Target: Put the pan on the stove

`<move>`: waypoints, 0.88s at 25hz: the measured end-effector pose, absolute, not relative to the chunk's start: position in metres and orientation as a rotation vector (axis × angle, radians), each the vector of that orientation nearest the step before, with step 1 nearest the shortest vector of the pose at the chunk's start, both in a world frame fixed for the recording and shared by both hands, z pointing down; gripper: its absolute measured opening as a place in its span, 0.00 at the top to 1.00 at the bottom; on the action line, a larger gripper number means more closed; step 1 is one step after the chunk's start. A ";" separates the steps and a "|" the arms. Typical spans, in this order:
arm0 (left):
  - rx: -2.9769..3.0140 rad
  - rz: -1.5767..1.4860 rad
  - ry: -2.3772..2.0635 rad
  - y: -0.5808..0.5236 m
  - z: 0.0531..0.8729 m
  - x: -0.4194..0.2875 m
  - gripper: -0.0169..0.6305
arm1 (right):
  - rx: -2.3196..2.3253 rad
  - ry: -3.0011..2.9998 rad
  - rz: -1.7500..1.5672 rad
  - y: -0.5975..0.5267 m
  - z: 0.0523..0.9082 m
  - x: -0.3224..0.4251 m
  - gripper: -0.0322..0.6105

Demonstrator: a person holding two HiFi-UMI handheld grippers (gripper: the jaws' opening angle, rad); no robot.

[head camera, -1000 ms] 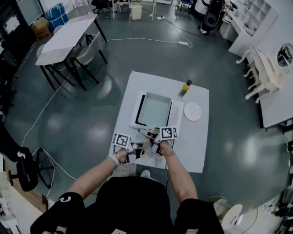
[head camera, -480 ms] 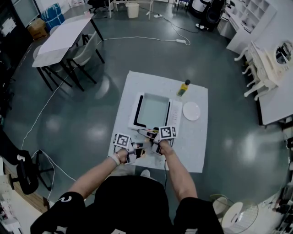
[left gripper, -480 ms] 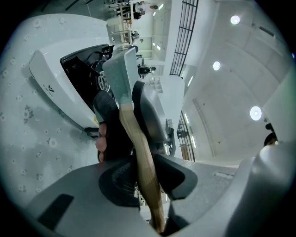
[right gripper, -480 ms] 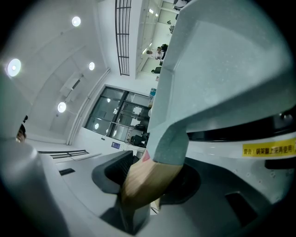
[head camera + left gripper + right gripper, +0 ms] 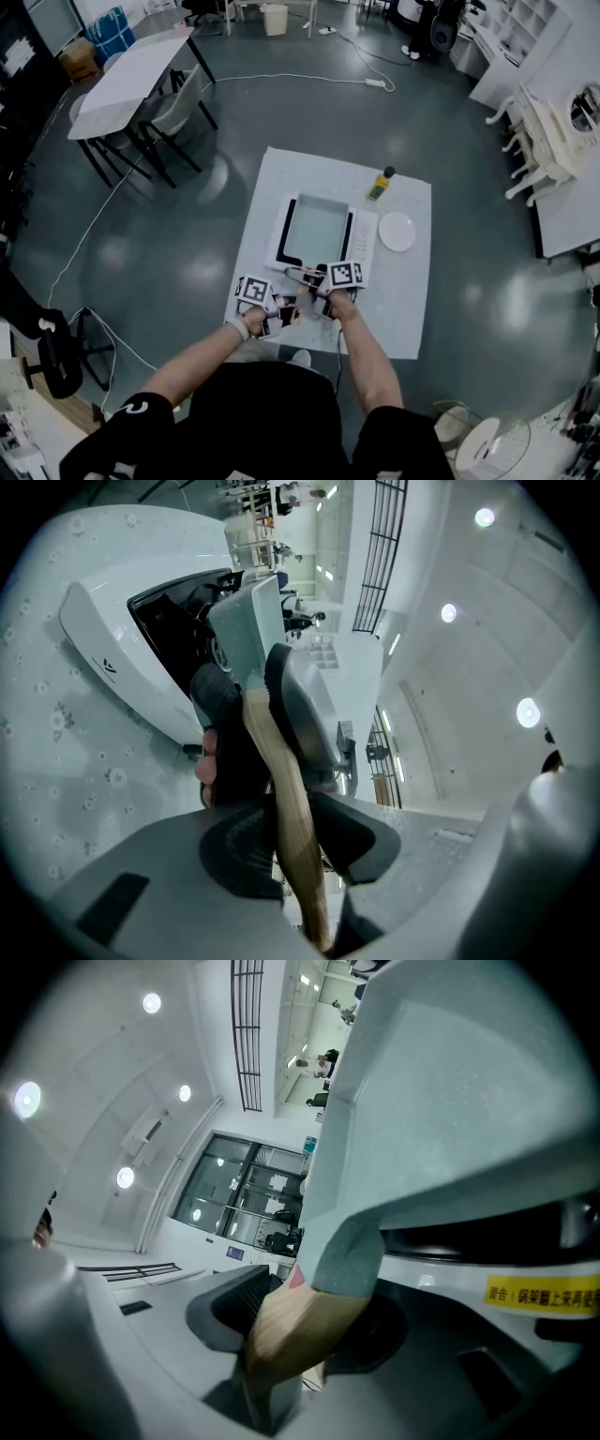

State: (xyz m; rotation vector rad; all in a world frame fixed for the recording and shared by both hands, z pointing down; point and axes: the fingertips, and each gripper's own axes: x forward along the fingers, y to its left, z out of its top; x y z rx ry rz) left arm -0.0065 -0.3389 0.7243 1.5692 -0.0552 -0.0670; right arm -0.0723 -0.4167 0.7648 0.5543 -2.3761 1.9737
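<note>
While both tools share one wooden handle [image 5: 278, 771], the left gripper [image 5: 295, 841] pinches its near end and the right gripper [image 5: 300, 1330] clamps it closer to the pan [image 5: 317, 230]. Pan: rectangular, grey-green, over the black top of the white stove [image 5: 362, 234] on the table [image 5: 398, 305]; whether it touches, cannot tell.

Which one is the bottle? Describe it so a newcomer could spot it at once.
Find the white table in the middle of the grey floor, then the white stove on it. The bottle stands upright just past the stove's far right corner, beyond the round white plate; it alone is yellowish with a dark cap.
</note>
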 end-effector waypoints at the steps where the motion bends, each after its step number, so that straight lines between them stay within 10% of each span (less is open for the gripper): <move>1: 1.571 -0.065 -0.056 -0.340 0.726 -0.006 0.82 | 0.544 -2.380 1.981 -0.417 0.765 -0.073 0.68; 22: 1.570 -0.017 -0.110 -0.350 0.755 0.002 0.81 | 0.472 -2.398 1.970 -0.424 0.787 -0.068 0.68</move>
